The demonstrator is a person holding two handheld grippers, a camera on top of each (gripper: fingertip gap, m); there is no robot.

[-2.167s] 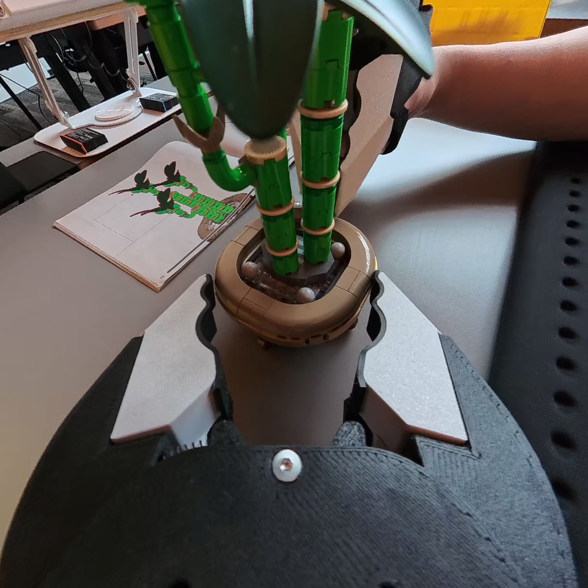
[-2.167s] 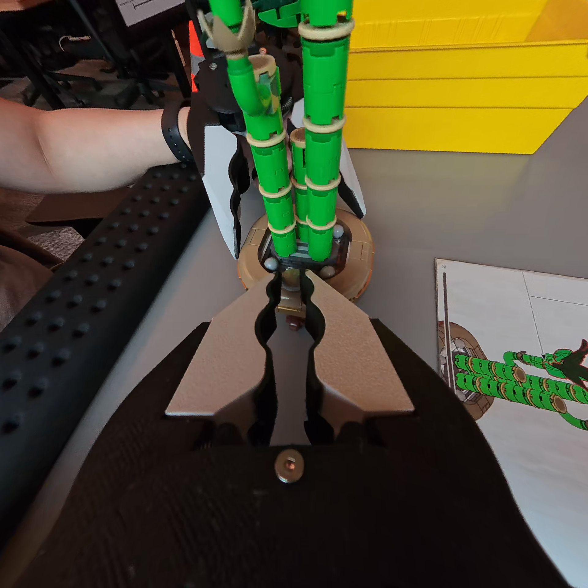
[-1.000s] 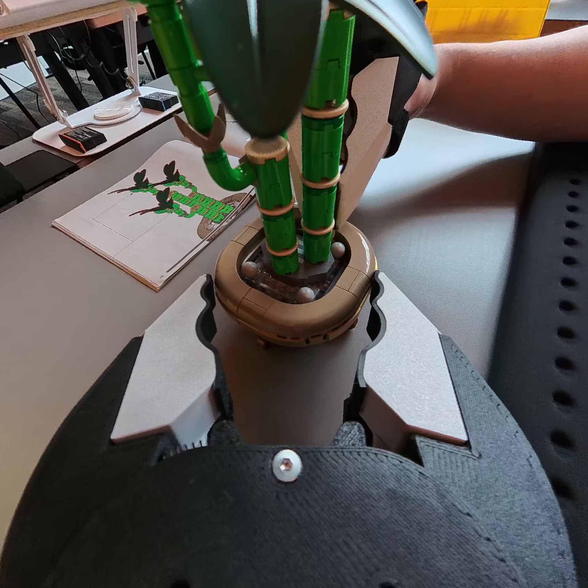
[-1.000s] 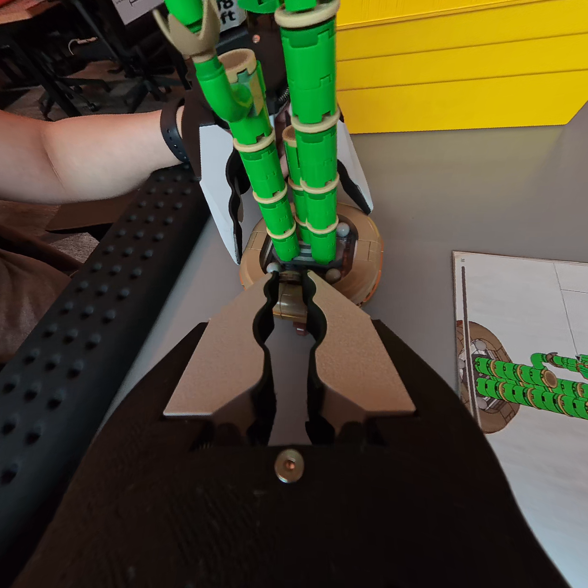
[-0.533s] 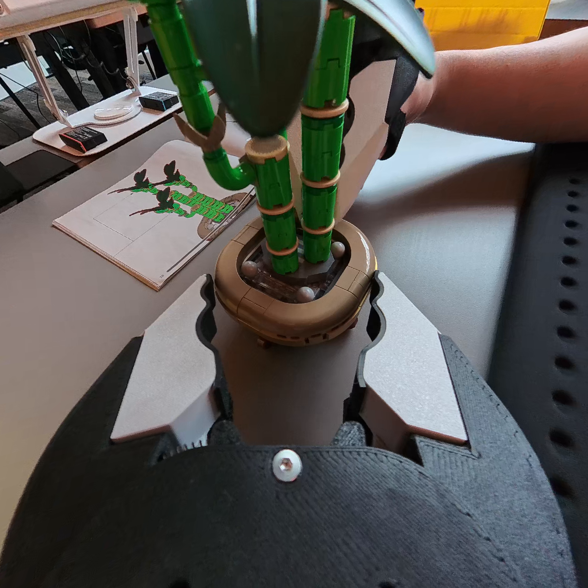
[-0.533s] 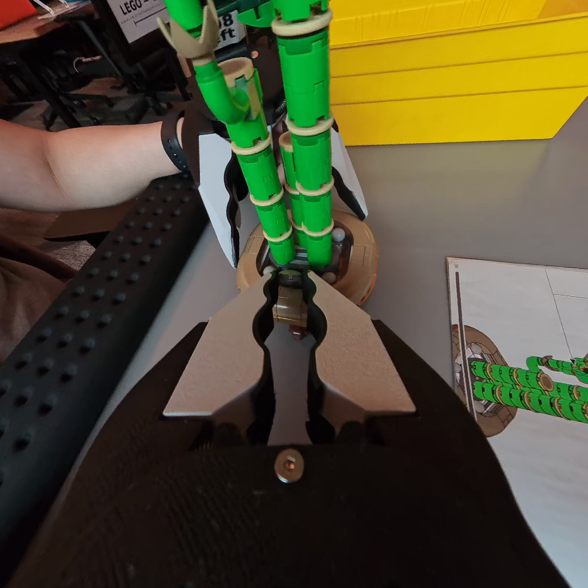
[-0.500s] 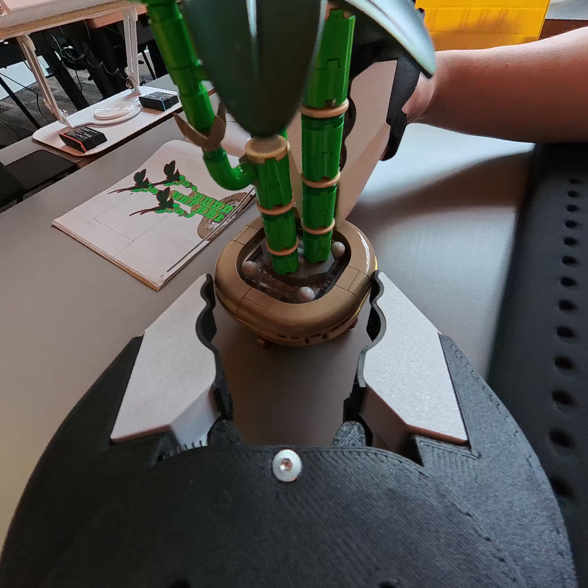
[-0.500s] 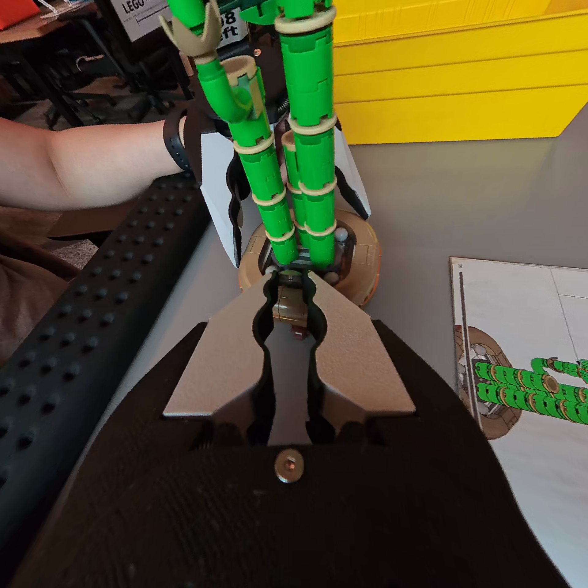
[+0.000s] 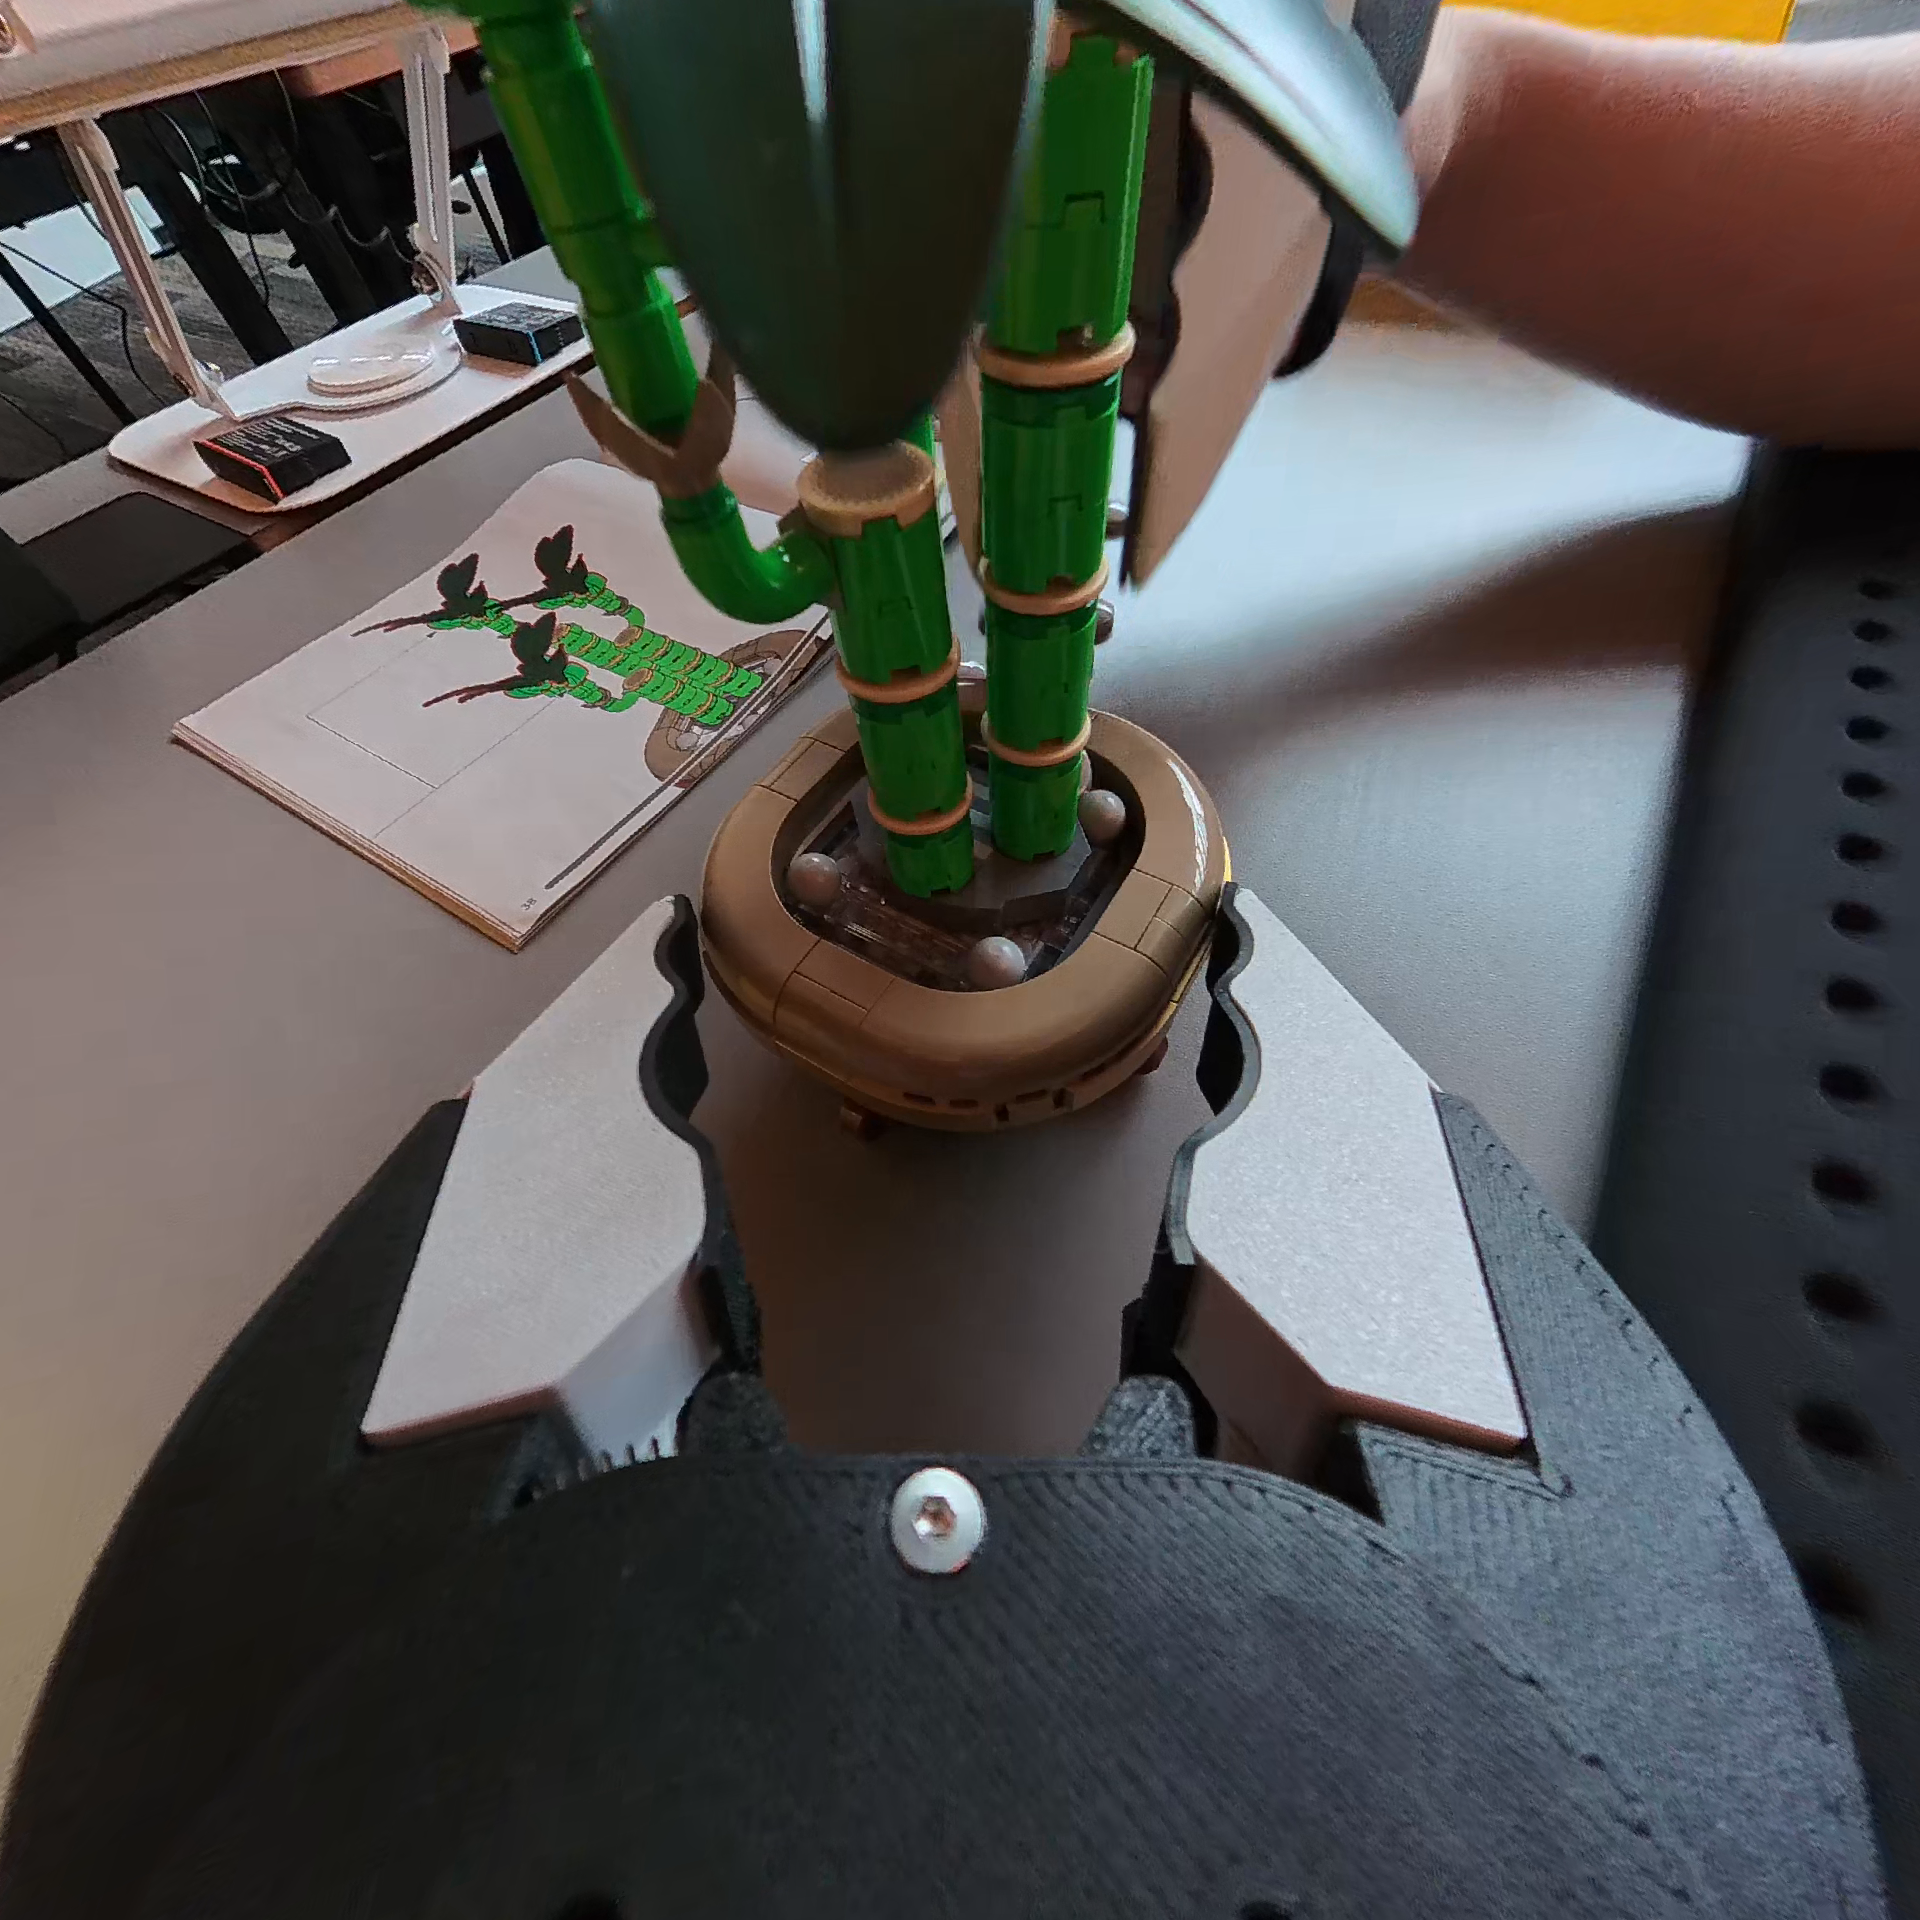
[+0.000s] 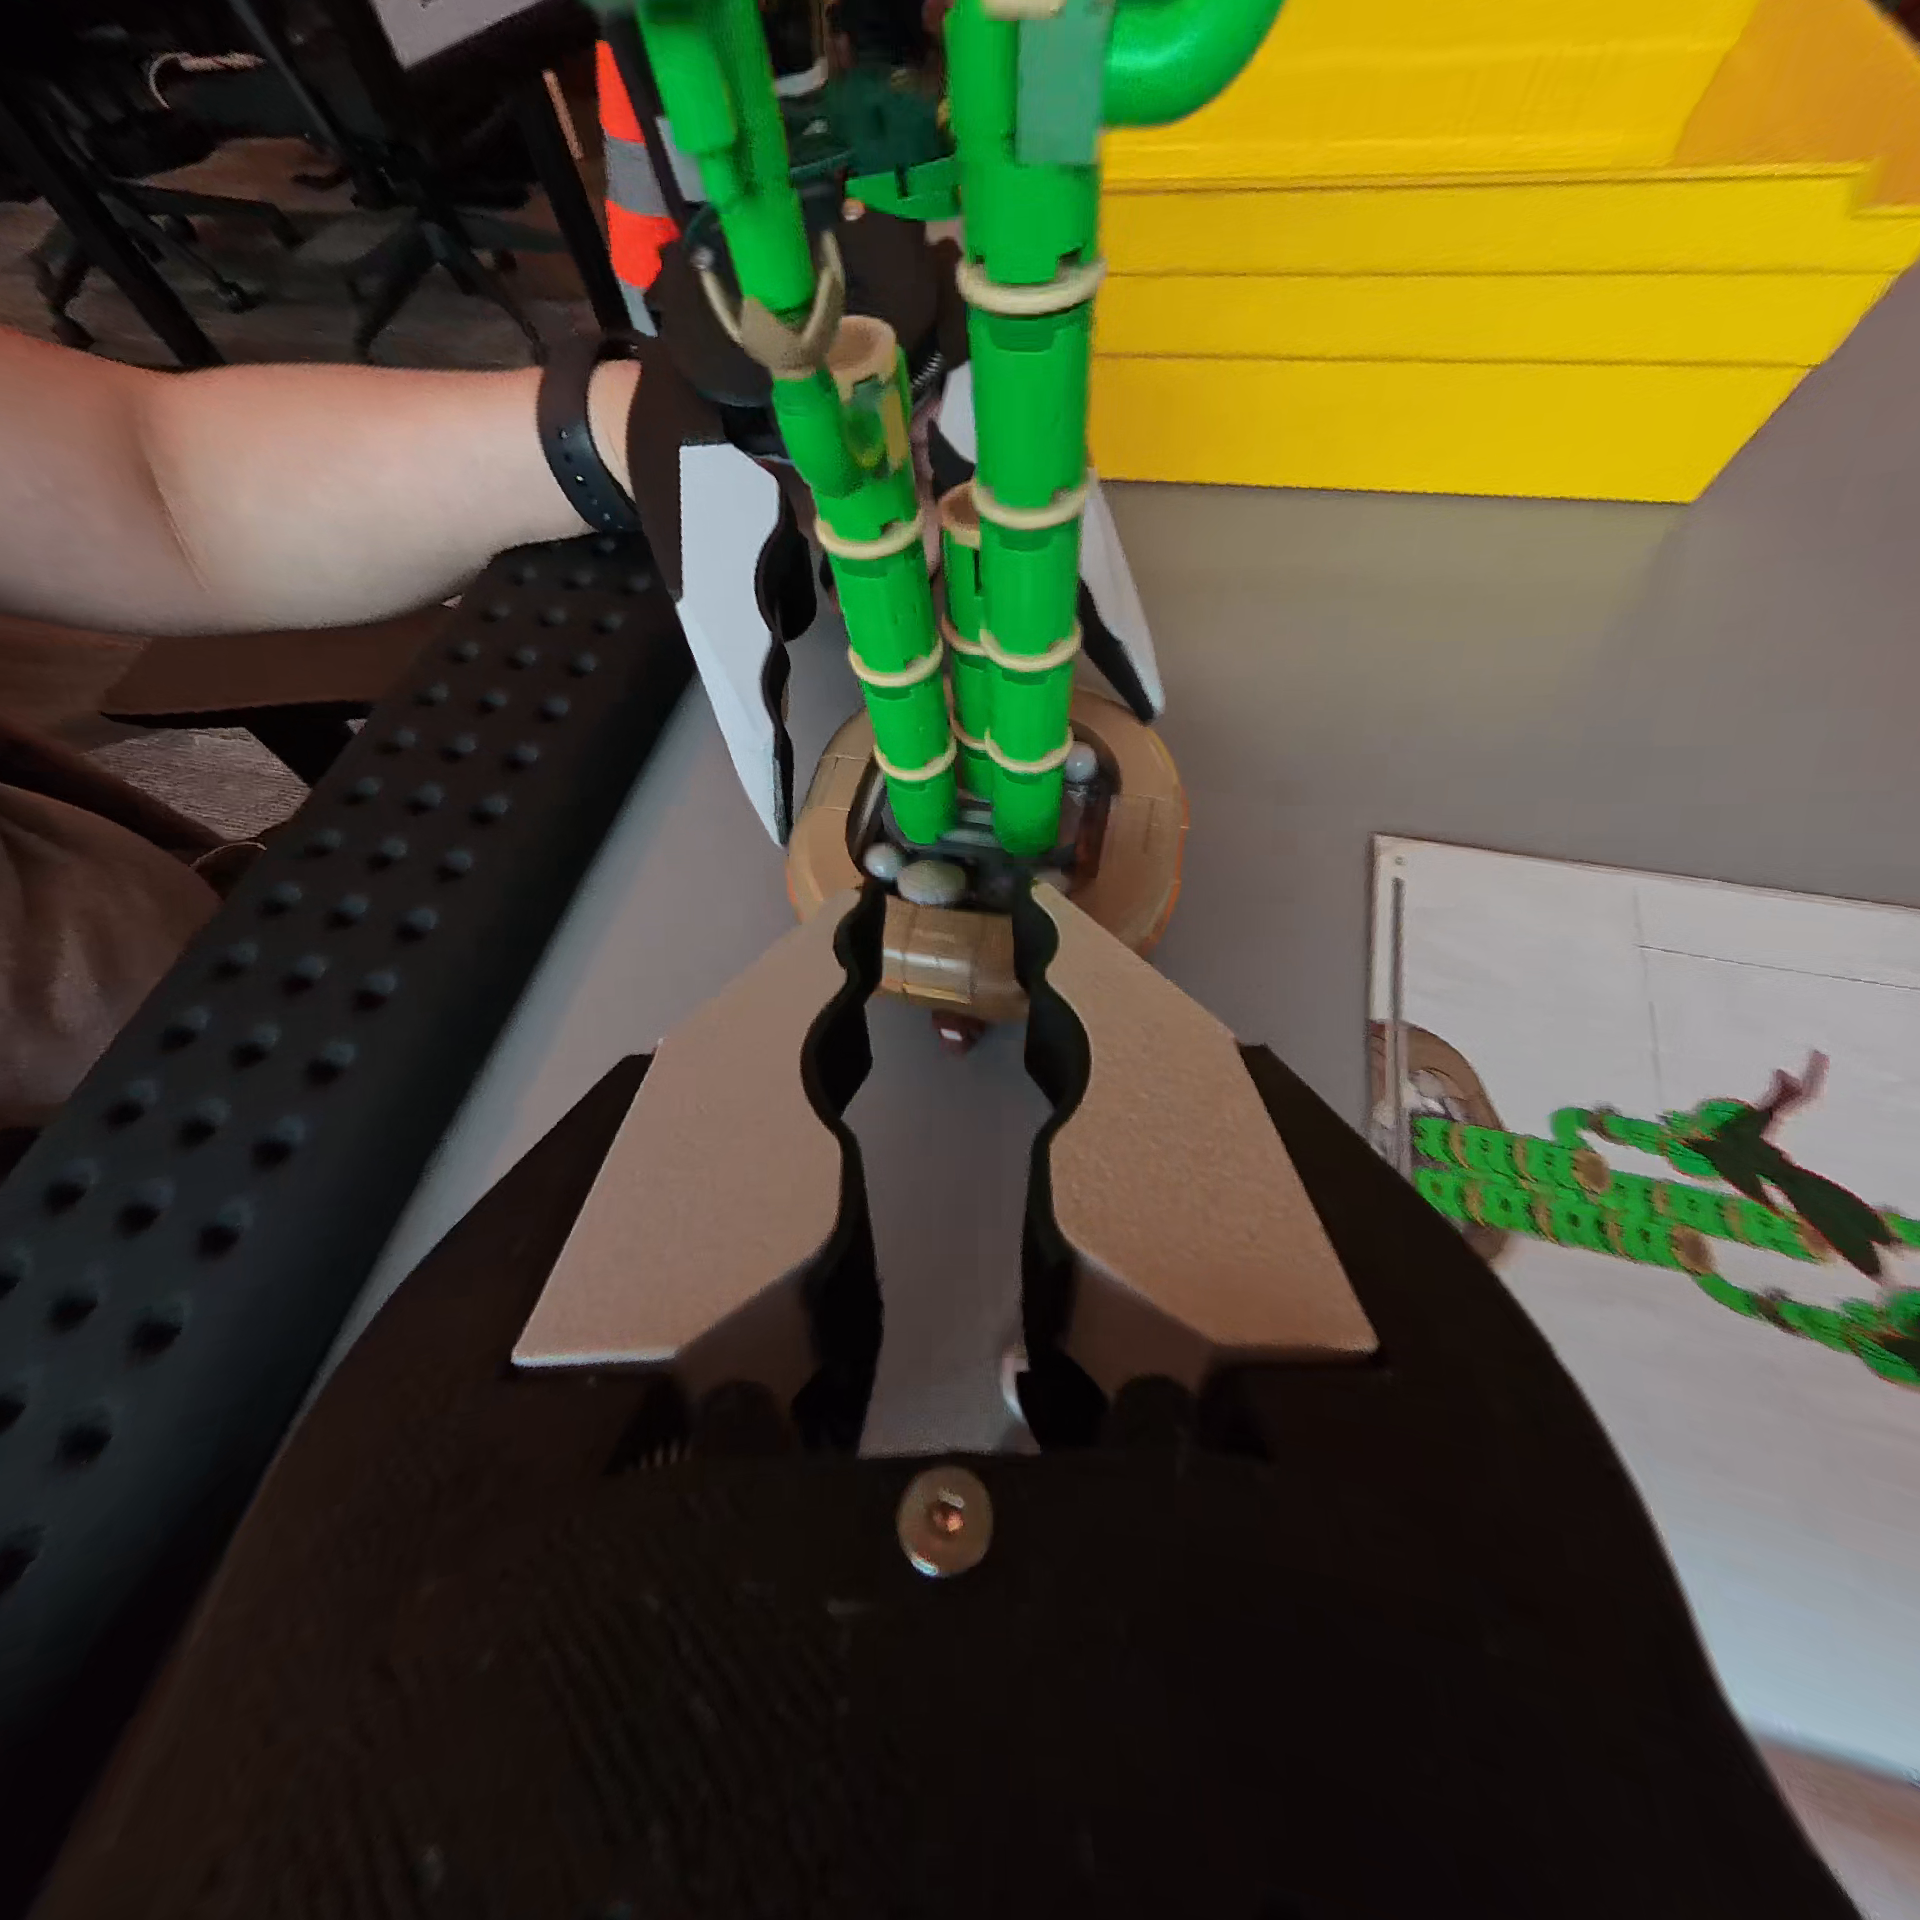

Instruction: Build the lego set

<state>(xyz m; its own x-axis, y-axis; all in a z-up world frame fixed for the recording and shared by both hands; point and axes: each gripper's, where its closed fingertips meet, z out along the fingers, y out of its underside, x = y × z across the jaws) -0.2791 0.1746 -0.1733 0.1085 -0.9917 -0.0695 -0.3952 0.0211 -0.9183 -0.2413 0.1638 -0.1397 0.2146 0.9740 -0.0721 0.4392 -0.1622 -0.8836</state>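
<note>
Grey tabletop [image 9: 1403, 727] up front, a black perforated panel [image 9: 1849, 935] along its edge. Behind, a yellow bin [image 10: 1455, 312], dark chair legs [image 10: 156, 208] on the floor, and a neighbouring desk [image 9: 312, 426] with a white stand [image 9: 125, 239].

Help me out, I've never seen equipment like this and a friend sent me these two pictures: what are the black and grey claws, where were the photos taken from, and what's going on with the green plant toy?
No robot here: a person holds a two-finger gripper in each hand, and a camera on each one looks forward along its fingers. So each picture shows its own gripper at the bottom.

The left gripper has its jaws spread wide on either side of the tan pot, seemingly steadying it. The right gripper comes from the opposite side, its jaws close together on the pot's rim; whether it truly grips is hard to tell.

Green bamboo stalks made of bricks stand in the pot. On the grey table lies an open instruction booklet. A yellow bin sits behind.
</note>
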